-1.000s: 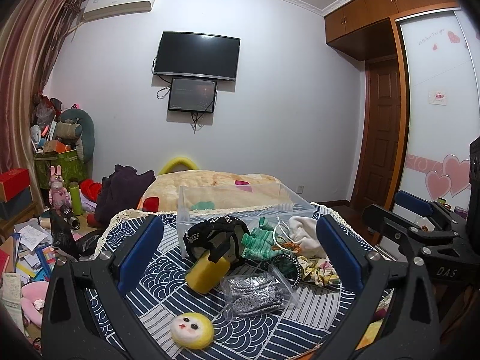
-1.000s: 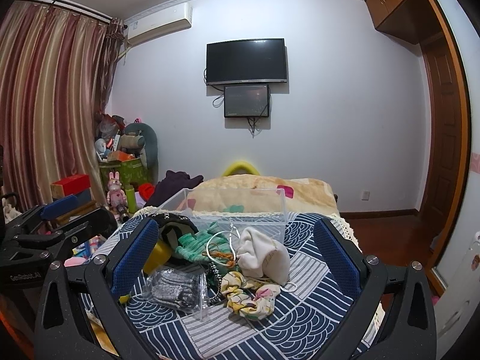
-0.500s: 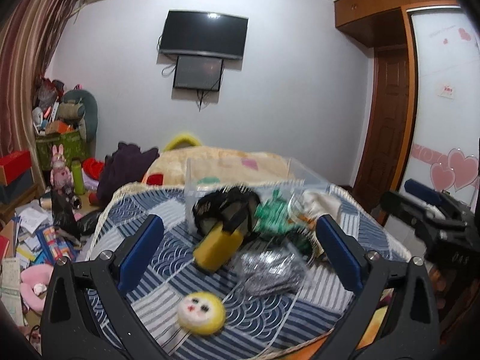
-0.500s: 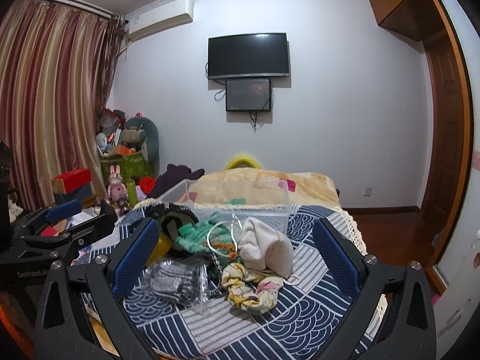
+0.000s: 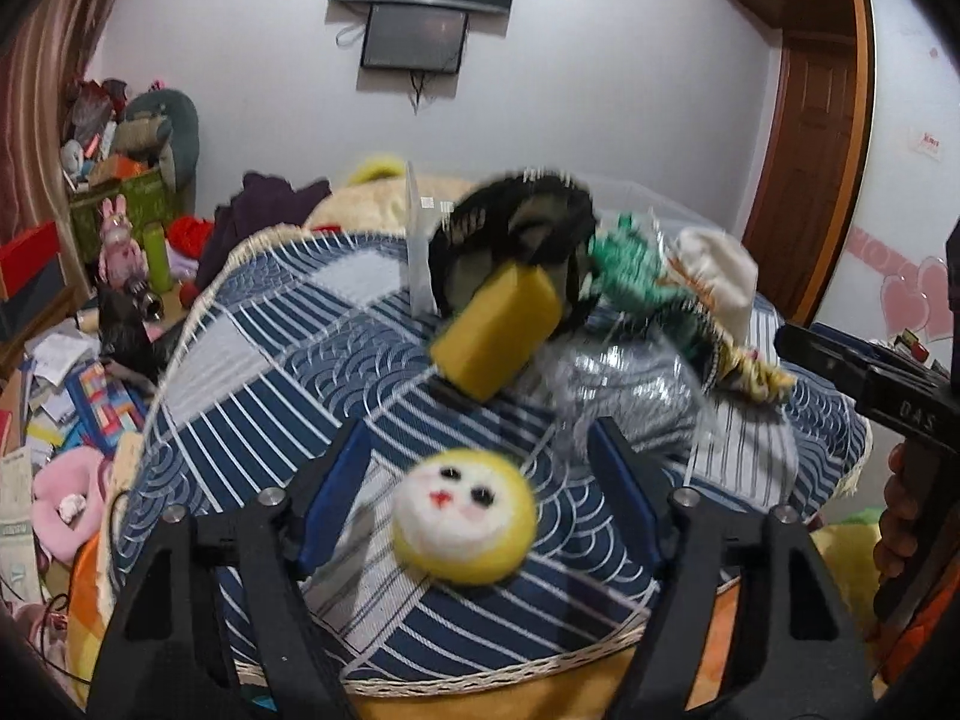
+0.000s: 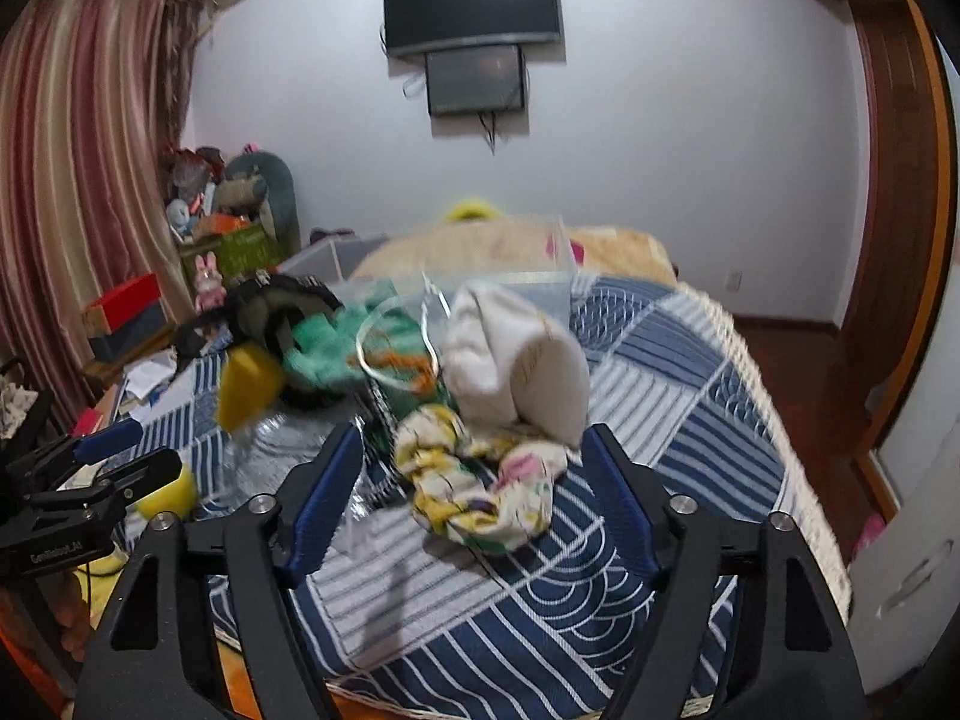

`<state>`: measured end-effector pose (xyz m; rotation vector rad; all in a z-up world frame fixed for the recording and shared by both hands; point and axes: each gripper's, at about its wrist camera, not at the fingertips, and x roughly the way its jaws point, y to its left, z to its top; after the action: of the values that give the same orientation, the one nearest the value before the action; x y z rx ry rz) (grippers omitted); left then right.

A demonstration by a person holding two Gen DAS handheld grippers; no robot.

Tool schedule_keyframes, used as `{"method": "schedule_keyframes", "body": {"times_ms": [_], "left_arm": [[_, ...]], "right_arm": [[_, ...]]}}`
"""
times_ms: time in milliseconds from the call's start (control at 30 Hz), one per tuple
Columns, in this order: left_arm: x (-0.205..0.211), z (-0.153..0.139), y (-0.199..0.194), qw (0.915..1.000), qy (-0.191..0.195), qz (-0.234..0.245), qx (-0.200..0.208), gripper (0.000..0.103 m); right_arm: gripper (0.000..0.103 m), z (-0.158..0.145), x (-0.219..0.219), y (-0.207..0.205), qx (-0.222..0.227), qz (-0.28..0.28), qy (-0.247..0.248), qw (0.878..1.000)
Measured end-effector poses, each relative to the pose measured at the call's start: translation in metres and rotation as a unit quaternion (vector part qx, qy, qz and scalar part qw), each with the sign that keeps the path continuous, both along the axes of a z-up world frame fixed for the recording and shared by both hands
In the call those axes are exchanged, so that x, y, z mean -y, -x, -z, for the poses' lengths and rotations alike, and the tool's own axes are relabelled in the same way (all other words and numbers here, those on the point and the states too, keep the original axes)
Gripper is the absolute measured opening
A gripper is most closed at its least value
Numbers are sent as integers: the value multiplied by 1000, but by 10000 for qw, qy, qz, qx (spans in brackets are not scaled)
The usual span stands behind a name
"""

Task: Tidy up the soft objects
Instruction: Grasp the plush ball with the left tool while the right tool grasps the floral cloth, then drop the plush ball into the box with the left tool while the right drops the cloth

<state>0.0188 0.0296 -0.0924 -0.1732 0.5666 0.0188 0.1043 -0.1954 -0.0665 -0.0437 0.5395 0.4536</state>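
Between the blue fingers (image 5: 336, 498) of the left gripper (image 5: 474, 483), which stand wide and hold nothing, sits the round yellow plush face (image 5: 463, 515) on the quilted tabletop (image 5: 252, 360), close to the near edge. Its white face with two dark eyes points up and toward the camera; being nearly a ball, it has no clear long axis. Whether either finger touches it I cannot tell.

Beyond it lies the yellow sponge block (image 5: 495, 333), its long axis running from near-left up to far-right, the far end tucked against the black strappy bundle (image 5: 516, 234). Right of that are the silvery plastic bag (image 5: 624, 381), the green knit piece (image 5: 630, 267) and the white cloth pouch (image 5: 717, 267), with the clear storage bin (image 5: 420, 252) behind.

The right gripper (image 6: 474, 483), also wide and empty, frames the floral scrunchie (image 6: 480, 480), a crumpled ring lying flat with its longer span left to right, just in front of the pouch.

Risks, as I judge them: the plush could roll off the near edge if one finger nudges it first. A low close on the scrunchie could pinch the quilt, or snag the bag's loose edge beside it. Both views are blurred, so aim is uncertain.
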Motion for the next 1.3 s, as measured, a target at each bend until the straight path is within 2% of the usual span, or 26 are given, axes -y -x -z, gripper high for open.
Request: {"method": "schedule_keyframes", "body": {"times_ms": [100, 200, 300, 400, 533, 700, 967, 1300], "left_arm": [[0, 8, -3, 9998, 42, 76, -171, 59], [-2, 13, -5, 9995, 90, 74, -308, 47], [-9, 13, -5, 9992, 277, 111, -268, 45], [-11, 10, -2, 9990, 388, 124, -209, 45], [-11, 3, 1, 9992, 384, 104, -106, 45], [-11, -15, 8, 9993, 346, 83, 132, 45], [-9, -51, 11, 9981, 170, 104, 582, 45], [-12, -105, -15, 9933, 134, 209, 1131, 45]], "right_arm": [[65, 10, -1, -6, -224, 8, 41, 9997], [55, 18, 0, -10, -456, -28, 41, 9989], [45, 23, 2, -14, -639, -88, -13, 9979], [32, 28, 1, -16, -791, -143, -9, 9968], [19, 26, 3, -13, -734, -129, -13, 9972], [15, 14, 7, -8, -493, -148, -89, 9986], [14, -22, 8, 16, 92, -278, -249, 9993], [14, -71, 2, 12, 729, -224, -268, 9967]]}}
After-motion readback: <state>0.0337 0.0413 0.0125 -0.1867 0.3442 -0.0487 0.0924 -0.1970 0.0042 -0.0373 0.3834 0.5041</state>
